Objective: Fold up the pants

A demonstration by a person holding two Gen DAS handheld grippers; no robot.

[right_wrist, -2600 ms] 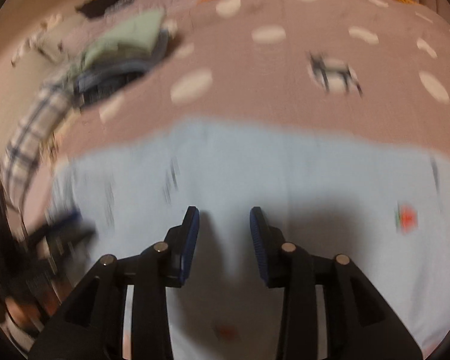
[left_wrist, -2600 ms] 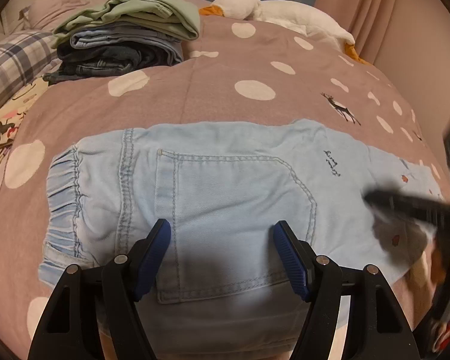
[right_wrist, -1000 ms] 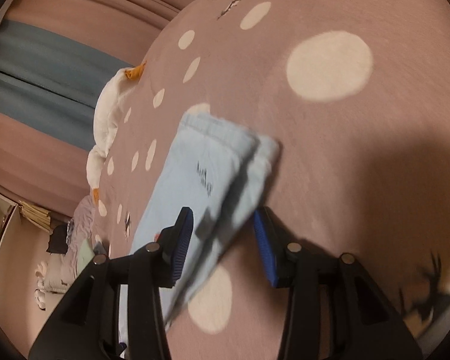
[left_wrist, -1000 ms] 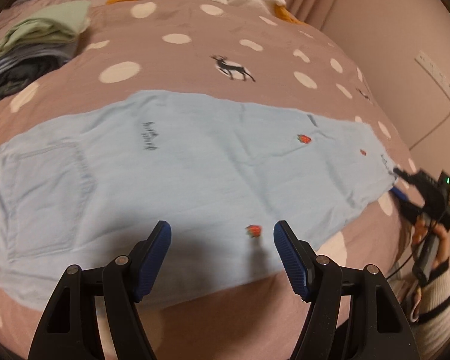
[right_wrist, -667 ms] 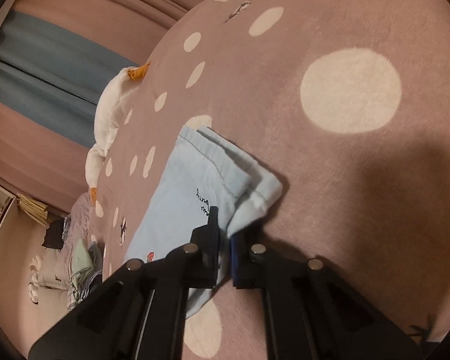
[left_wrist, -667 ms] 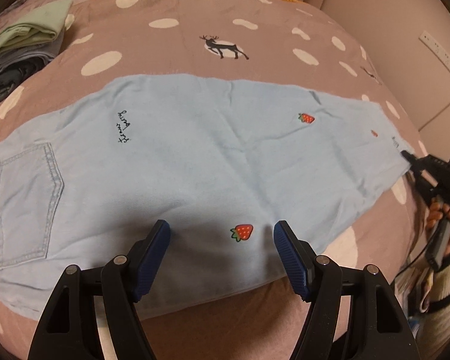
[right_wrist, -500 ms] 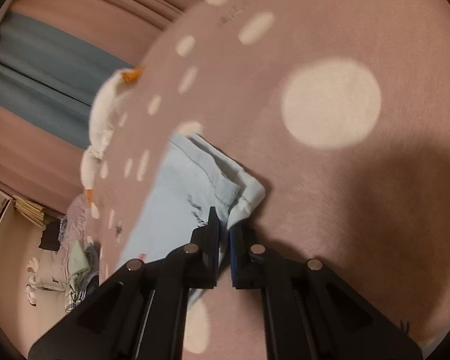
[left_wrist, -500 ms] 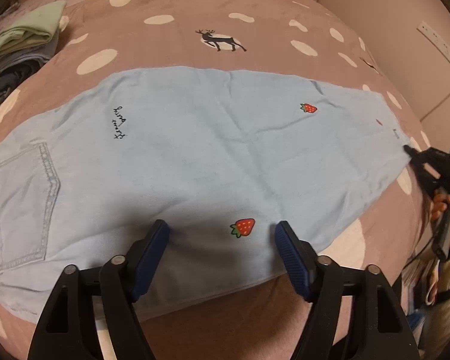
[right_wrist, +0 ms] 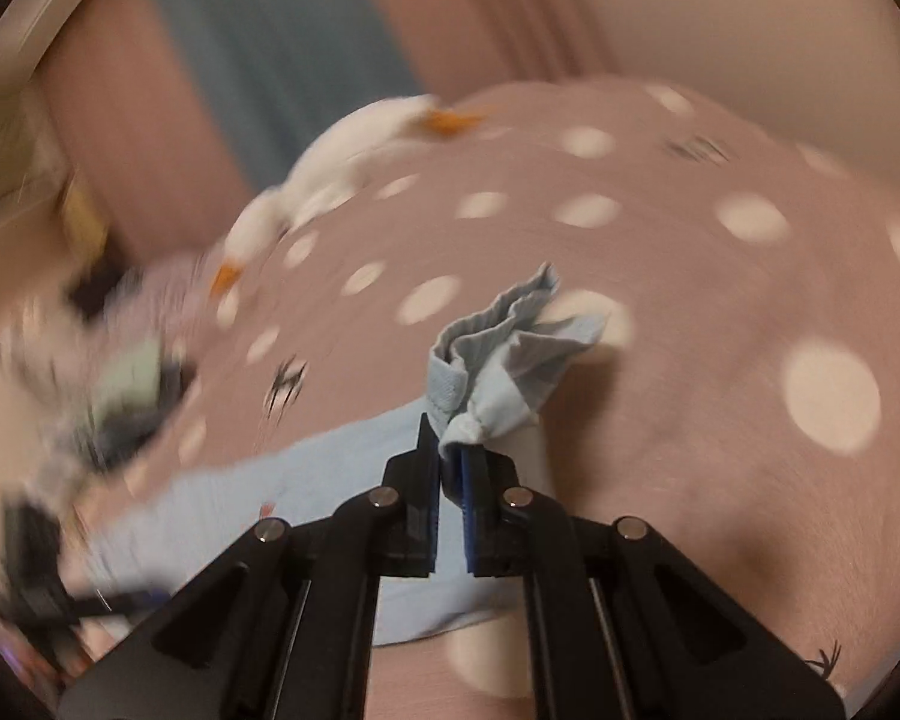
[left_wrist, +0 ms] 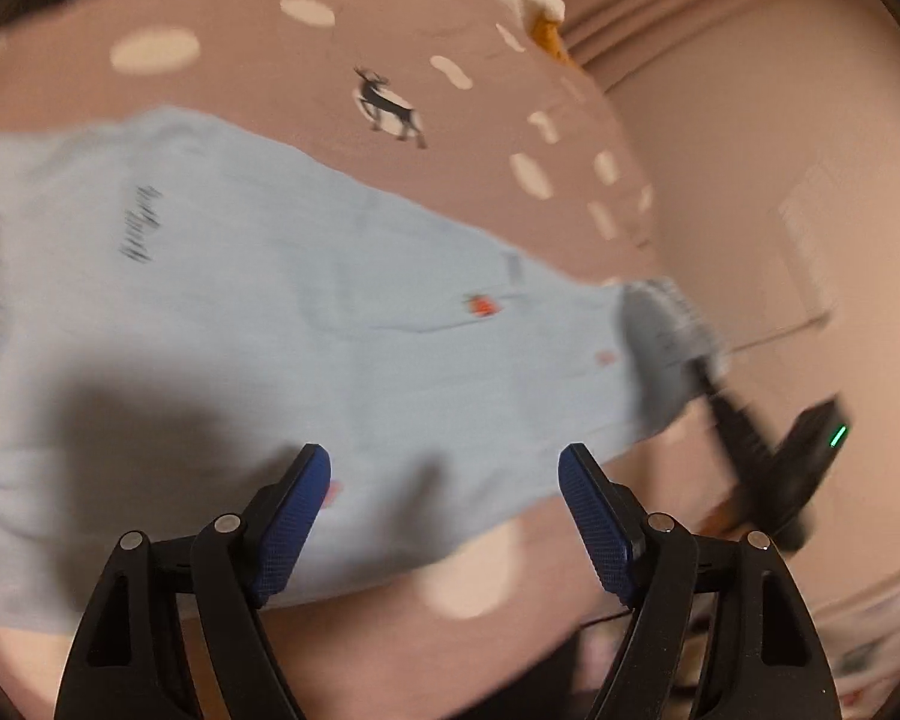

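Light blue pants (left_wrist: 258, 324) with small strawberry prints lie flat across the bed, legs pointing right. My left gripper (left_wrist: 444, 474) is open and empty, hovering over the near edge of the legs. My right gripper (right_wrist: 450, 468) is shut on the bunched leg cuffs (right_wrist: 498, 372) and holds them lifted off the bedspread. In the left wrist view the right gripper (left_wrist: 720, 402) shows at the far right with the raised cuffs (left_wrist: 660, 324).
The pink bedspread (left_wrist: 390, 42) has white dots and deer prints. A white plush toy (right_wrist: 330, 168) lies at the head of the bed. A blurred stack of folded clothes (right_wrist: 132, 384) sits at the left. A wall (left_wrist: 810, 180) borders the right side.
My right gripper closed on the leg cuffs and has lifted them off the bed, swinging its view. My left gripper shifted right along the pants, still open.
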